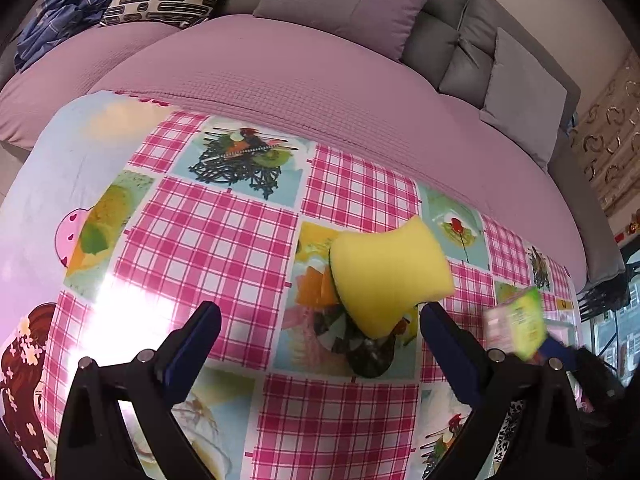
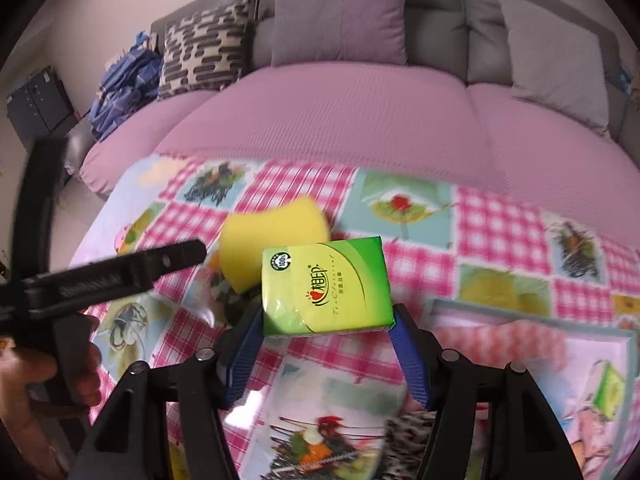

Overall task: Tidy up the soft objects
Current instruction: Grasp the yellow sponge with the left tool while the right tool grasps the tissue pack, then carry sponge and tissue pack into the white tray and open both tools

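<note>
Two grippers reach over the glossy pink-checked tablecloth (image 1: 208, 240): the left gripper (image 1: 320, 312) spread wide before a spongy yellow waisted sponge (image 1: 390, 276), the right gripper (image 2: 328, 320) pinching a green plastic-wrapped tissue pack (image 2: 326, 286) aloft.

The table (image 1: 200, 240) is covered by a glossy cloth printed with pink-and-white check squares set between pale blue panels that show desserts and fruit; window light glares off it near the left edge. A yellow sponge (image 1: 390, 276) with curved, waisted sides and a dark green underside lies on the cloth, over one of the dessert panels. In the right wrist view, a shallow open box (image 2: 532, 320) with a pale blue rim rests on the cloth at the right side, and a small green pack (image 2: 608, 394) lies inside it, though blur hides the rest of its contents. The table's far edge stands just beside a sofa's pink seat (image 1: 300, 88).
</note>
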Available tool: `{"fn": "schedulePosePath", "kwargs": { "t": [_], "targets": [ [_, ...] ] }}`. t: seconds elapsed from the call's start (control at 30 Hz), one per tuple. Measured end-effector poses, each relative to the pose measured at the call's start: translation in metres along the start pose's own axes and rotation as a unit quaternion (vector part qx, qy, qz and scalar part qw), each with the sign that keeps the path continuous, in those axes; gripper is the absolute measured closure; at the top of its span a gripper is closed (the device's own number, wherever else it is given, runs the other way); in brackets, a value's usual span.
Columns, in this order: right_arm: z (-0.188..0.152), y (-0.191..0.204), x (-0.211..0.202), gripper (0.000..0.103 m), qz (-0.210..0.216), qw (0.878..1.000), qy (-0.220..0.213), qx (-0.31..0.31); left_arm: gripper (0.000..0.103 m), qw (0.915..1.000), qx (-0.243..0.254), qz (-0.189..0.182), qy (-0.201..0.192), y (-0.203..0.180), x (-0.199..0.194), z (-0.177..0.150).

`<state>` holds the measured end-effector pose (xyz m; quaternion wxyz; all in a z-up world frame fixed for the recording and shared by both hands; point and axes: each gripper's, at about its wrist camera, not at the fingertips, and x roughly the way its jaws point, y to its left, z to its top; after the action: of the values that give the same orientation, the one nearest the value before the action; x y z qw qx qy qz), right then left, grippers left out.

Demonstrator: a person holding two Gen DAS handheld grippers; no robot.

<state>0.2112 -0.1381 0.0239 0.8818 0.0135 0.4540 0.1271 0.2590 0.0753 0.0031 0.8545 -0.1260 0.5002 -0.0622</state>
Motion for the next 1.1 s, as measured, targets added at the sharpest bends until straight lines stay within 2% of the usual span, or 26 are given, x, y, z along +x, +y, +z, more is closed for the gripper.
{"fn": "schedulePosePath", "kwargs": {
  "t": [0.17,0.33,0.43,0.5,0.53,0.57,0.63,0.9,1.1],
  "targets": [
    [0.007,-0.015,-0.027,0.037,-0.014,1.000,-0.024,0.004,0.003,0.9987,0.046,0.020,-0.004,-0.021,0.009,-0.003],
    [0.005,-0.029,-0.042,0.037,-0.027,0.999,-0.031,0.007,0.007,0.9925,0.111,0.050,-0.007,-0.047,0.025,-0.011],
    [0.001,-0.034,-0.043,0.037,-0.027,0.999,-0.030,0.014,0.027,0.9900,0.131,0.052,-0.001,-0.056,0.035,-0.014],
    [-0.001,-0.037,-0.043,0.037,-0.026,0.999,-0.029,0.018,0.030,0.9885,0.139,0.060,-0.001,-0.060,0.039,-0.016],
    [-0.003,-0.039,-0.043,0.037,-0.026,0.999,-0.028,0.019,0.036,0.9874,0.146,0.061,-0.005,-0.062,0.039,-0.016],
    [-0.003,-0.039,-0.042,0.037,-0.026,0.999,-0.027,0.020,0.047,0.9867,0.151,0.061,-0.006,-0.064,0.039,-0.017],
    [-0.006,-0.041,-0.040,0.037,-0.024,0.999,-0.024,0.023,0.056,0.9855,0.159,0.060,-0.001,-0.066,0.041,-0.018],
    [-0.015,-0.050,-0.040,0.037,-0.019,0.999,-0.018,0.041,0.064,0.9835,0.172,0.055,-0.010,-0.078,0.028,-0.025],
    [-0.027,-0.053,-0.056,0.037,-0.025,0.998,-0.023,0.059,0.064,0.9843,0.166,0.051,-0.030,-0.093,-0.011,-0.036]
  ]
}}
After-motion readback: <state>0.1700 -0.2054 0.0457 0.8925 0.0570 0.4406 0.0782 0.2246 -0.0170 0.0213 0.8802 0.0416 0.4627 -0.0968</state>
